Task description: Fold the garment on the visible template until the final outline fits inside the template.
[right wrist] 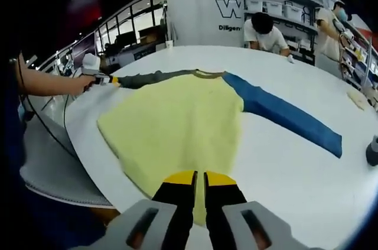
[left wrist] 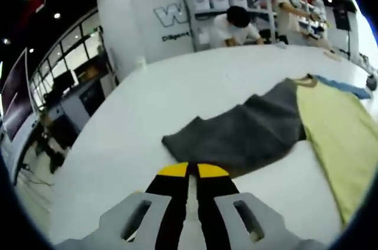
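Note:
A garment lies flat on the white table (right wrist: 283, 161): yellow body (right wrist: 177, 126), grey sleeve (right wrist: 153, 77), blue sleeve (right wrist: 283, 114), olive collar (right wrist: 207, 74). In the right gripper view my right gripper (right wrist: 195, 179) is shut on the yellow hem at the table's near edge, with cloth running between the jaws. My left gripper (right wrist: 109, 78), held by a hand, is at the grey sleeve's cuff. In the left gripper view the left gripper (left wrist: 192, 170) has its jaws together at the edge of the rumpled grey sleeve (left wrist: 242, 132). Beside it are the yellow body (left wrist: 339, 138) and the blue sleeve (left wrist: 342, 86).
Two people (right wrist: 266, 31) work at shelves (right wrist: 277, 7) beyond the table's far side. A dark object (right wrist: 372, 151) stands at the right table edge, and a beige item (right wrist: 357, 98) lies behind it. The table's rounded left edge (right wrist: 77, 138) drops to the floor.

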`<action>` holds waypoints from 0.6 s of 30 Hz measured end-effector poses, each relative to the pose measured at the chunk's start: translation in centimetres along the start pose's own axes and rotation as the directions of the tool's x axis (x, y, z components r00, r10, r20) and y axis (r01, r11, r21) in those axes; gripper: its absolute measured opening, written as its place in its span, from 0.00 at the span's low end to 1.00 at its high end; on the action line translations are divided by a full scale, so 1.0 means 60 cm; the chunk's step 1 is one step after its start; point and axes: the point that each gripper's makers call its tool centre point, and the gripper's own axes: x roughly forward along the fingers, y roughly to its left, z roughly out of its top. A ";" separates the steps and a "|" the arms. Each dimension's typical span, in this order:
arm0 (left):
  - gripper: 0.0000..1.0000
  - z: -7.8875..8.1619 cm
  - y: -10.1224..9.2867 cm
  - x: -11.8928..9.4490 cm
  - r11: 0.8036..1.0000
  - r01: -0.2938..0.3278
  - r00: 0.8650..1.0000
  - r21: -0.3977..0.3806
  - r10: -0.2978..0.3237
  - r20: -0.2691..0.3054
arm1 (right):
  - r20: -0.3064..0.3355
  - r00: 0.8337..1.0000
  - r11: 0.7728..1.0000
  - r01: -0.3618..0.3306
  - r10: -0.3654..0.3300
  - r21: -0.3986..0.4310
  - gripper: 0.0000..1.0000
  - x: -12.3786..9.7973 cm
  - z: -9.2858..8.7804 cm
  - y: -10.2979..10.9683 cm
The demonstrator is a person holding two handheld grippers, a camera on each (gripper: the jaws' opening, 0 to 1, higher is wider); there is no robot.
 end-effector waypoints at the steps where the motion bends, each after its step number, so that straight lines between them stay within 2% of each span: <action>1: 0.00 0.006 0.004 -0.001 1.000 -0.002 1.000 0.024 0.002 0.005 | 0.000 1.000 1.000 -0.002 0.002 0.002 0.00 0.001 0.000 0.000; 5: 0.00 0.035 0.009 -0.003 0.990 0.048 0.999 0.136 -0.051 0.019 | 0.005 1.000 1.000 -0.008 0.008 0.018 0.00 0.005 -0.003 0.002; 7: 0.00 0.053 -0.003 -0.012 0.978 0.082 0.996 0.193 -0.088 0.021 | 0.011 1.000 1.000 -0.010 0.010 0.027 0.00 0.005 -0.002 0.004; 8: 0.00 0.067 -0.013 -0.018 0.965 0.112 0.993 0.237 -0.120 0.021 | 0.010 1.000 0.999 -0.012 0.012 0.032 0.00 0.005 -0.004 0.006; 12: 0.00 0.102 -0.040 -0.039 0.897 0.187 0.980 0.401 -0.197 -0.017 | 0.001 1.000 0.999 -0.017 0.017 0.041 0.00 0.008 -0.016 0.010; 13: 0.00 0.109 -0.049 -0.047 0.868 0.216 0.975 0.448 -0.220 -0.044 | 0.000 1.000 0.999 -0.019 0.019 0.044 0.00 0.009 -0.020 0.011; 16: 0.00 0.118 -0.059 -0.058 0.830 0.249 0.966 0.499 -0.246 -0.072 | -0.003 1.000 0.999 -0.022 0.022 0.049 0.00 0.010 -0.024 0.013; 17: 0.00 0.121 -0.073 -0.075 0.782 0.304 0.952 0.545 -0.278 -0.132 | -0.003 1.000 0.998 -0.024 0.024 0.056 0.00 0.009 -0.027 0.014; 18: 0.00 0.123 -0.076 -0.080 0.769 0.311 0.949 0.559 -0.282 -0.141 | -0.003 1.000 0.998 -0.024 0.024 0.057 0.00 0.009 -0.027 0.013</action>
